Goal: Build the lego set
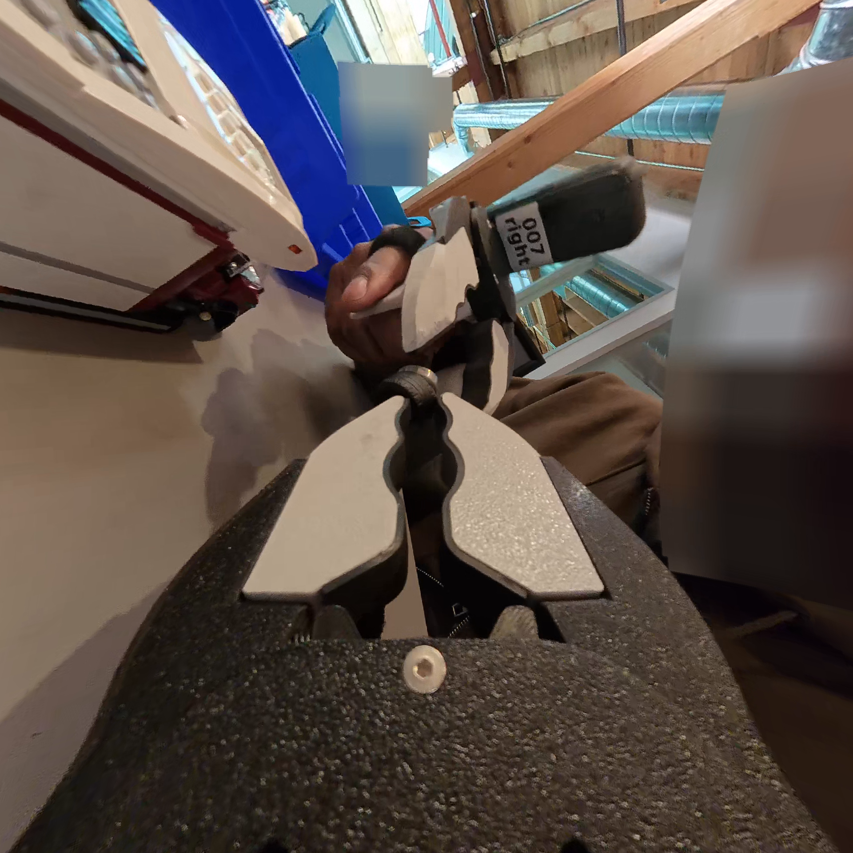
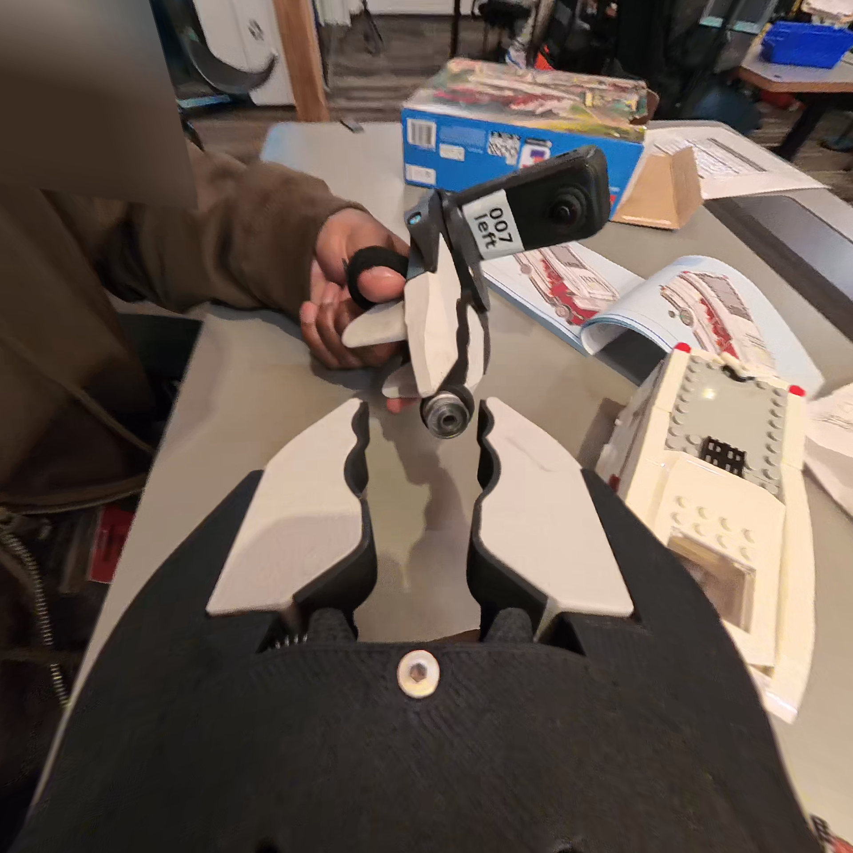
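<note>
My left gripper is shut on a small toy wheel, a black tyre with a silver hub, pinched at the fingertips. The right wrist view shows the same wheel hanging from the left gripper, hub facing the camera. My right gripper is open. The wheel sits between its fingertips, close to the right finger, and neither pad presses on it. The right gripper also shows in the left wrist view, just behind the wheel, held by a hand.
A white and red brick-built car lies to the right on the grey table; it also shows in the left wrist view. An open instruction booklet, a blue box and a cardboard piece lie farther back. Both grippers' tips are close together, under 4 cm apart.
</note>
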`<state>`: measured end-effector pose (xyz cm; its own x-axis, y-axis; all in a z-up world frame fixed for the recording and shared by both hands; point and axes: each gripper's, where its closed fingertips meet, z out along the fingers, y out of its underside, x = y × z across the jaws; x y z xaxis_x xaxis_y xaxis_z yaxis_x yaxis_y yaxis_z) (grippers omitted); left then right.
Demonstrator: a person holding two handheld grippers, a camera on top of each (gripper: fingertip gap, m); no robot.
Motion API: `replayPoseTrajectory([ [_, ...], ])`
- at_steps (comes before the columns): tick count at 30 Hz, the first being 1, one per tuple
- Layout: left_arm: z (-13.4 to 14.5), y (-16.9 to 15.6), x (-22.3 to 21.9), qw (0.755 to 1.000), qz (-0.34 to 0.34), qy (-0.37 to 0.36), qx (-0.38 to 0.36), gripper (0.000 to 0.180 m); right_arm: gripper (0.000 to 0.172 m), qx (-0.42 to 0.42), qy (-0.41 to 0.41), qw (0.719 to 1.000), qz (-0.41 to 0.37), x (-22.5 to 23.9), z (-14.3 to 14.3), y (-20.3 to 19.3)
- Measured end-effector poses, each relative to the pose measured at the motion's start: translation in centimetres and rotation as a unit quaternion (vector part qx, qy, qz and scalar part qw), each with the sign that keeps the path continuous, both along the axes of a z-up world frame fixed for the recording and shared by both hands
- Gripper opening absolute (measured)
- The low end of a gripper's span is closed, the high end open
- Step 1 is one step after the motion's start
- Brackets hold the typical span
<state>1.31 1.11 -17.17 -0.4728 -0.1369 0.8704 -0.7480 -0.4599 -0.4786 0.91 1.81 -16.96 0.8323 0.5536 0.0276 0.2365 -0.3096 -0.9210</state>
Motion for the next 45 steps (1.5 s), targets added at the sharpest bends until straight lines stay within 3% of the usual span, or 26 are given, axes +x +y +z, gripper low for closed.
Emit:
replayPoseTrajectory([
  [4, 0.4, -0.7, -0.6, 1.0, -0.02, -0.016, 0.005, 0.009, 0.041, -0.01, 0.032, 0.999, 0.006, 0.0, 0.2, -0.1],
  [8, -0.1, -1.0, -0.6, 1.0, -0.028, -0.006, 0.002, 0.009, 0.04, -0.039, 0.006, 0.999, 0.009, 0.0, -1.5, -0.1],
  [17, 1.0, -2.2, -1.9, 0.997, -0.071, -0.04, -0.005, 0.009, 0.034, -0.03, 0.048, 0.997, 0.058, -1.0, -0.5, -1.1],
  [25, 0.2, -1.6, -0.7, 0.999, -0.031, -0.013, 0.007, 0.01, 0.025, -0.045, 0.025, 0.998, 0.028, -0.5, -1.6, -0.4],
  [34, -1.4, -0.9, 0.2, 0.994, 0.018, -0.013, 0.111, 0.019, 0.024, -0.077, 0.017, 0.997, -0.008, 0.6, -2.5, 0.0],
  [42, -2.1, -1.0, 0.3, 0.993, 0.019, -0.003, 0.12, 0.019, 0.024, -0.088, -0.019, 0.996, -0.016, 0.6, -3.3, 0.0],
  [45, -2.0, -1.1, 0.3, 0.993, 0.017, -0.003, 0.113, 0.012, 0.024, -0.095, -0.018, 0.995, -0.02, 0.6, -3.5, 0.1],
])
